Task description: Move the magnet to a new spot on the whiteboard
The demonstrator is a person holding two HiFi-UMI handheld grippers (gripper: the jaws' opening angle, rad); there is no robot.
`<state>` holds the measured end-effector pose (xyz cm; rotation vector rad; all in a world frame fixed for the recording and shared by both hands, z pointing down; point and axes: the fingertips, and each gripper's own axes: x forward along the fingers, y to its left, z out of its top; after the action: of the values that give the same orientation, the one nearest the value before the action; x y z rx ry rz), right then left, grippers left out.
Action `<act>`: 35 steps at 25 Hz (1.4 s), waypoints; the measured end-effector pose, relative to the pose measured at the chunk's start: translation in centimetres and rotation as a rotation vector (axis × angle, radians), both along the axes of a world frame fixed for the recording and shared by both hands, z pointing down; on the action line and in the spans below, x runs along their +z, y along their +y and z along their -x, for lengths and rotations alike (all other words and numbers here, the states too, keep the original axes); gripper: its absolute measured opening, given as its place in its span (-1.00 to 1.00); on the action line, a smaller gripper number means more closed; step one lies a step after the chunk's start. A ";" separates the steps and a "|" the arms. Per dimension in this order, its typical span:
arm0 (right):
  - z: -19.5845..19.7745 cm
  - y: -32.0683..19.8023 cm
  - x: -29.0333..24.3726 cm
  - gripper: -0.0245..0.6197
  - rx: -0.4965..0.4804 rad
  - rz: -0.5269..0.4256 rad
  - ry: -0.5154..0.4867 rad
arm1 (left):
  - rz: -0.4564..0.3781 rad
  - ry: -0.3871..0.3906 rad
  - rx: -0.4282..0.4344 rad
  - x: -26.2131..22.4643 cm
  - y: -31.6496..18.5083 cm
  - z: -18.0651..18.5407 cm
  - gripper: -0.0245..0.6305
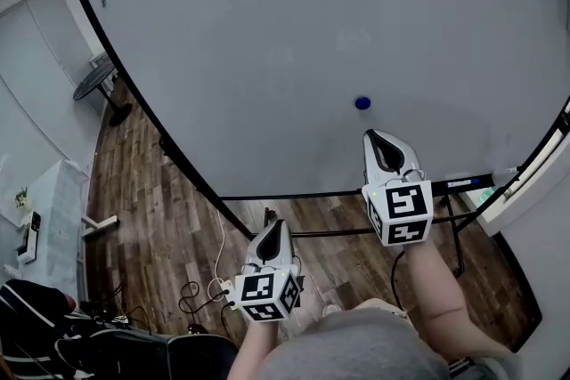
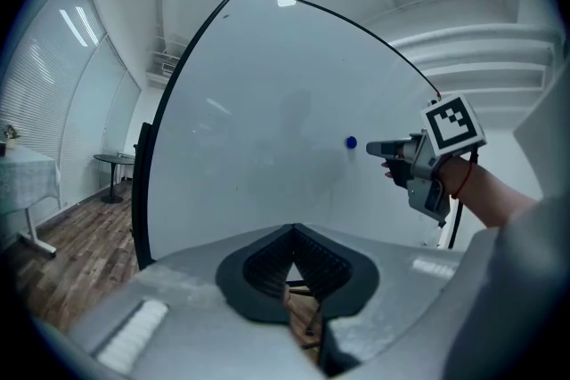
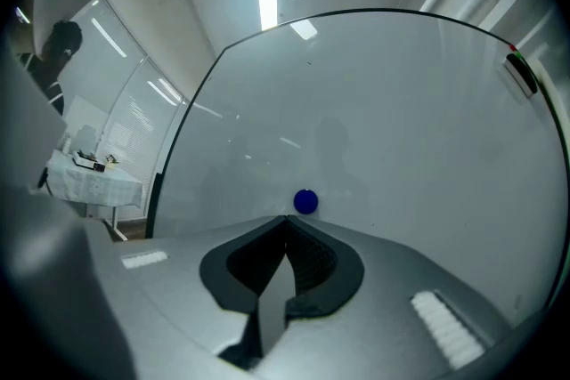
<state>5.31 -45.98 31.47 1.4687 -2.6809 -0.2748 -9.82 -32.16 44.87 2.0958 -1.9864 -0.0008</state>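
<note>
A small round blue magnet [image 1: 362, 103] sticks on the whiteboard [image 1: 267, 40], low and right of centre. My right gripper [image 1: 383, 136] is shut and empty, its tips just below the magnet and a short way off the board. In the right gripper view the magnet [image 3: 305, 202] sits right above the closed tips [image 3: 287, 220]. My left gripper [image 1: 272, 230] hangs lower and to the left, away from the board, shut with nothing in it. From the left gripper view [image 2: 291, 231] the magnet [image 2: 351, 142] and the right gripper [image 2: 374, 148] show side by side.
The whiteboard's black stand and legs [image 1: 374, 231] rest on a wood floor [image 1: 151, 218]. Cables [image 1: 200, 294] lie on the floor near my feet. A round side table [image 1: 93, 80] and a white table [image 1: 44, 218] stand at the left.
</note>
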 end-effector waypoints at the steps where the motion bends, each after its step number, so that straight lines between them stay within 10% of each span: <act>1: 0.0 -0.6 -0.2 -0.92 0.008 -0.005 0.002 | 0.000 0.000 0.000 0.0 -0.3 0.0 -0.91; 35: 1.4 -5.4 -2.0 -0.48 0.160 -0.056 0.003 | 0.021 0.016 -0.022 1.6 -3.6 1.5 -0.91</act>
<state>3.90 -51.43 29.42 1.6858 -2.5536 -0.3429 -11.35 -35.79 46.42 2.0547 -1.9913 -0.0012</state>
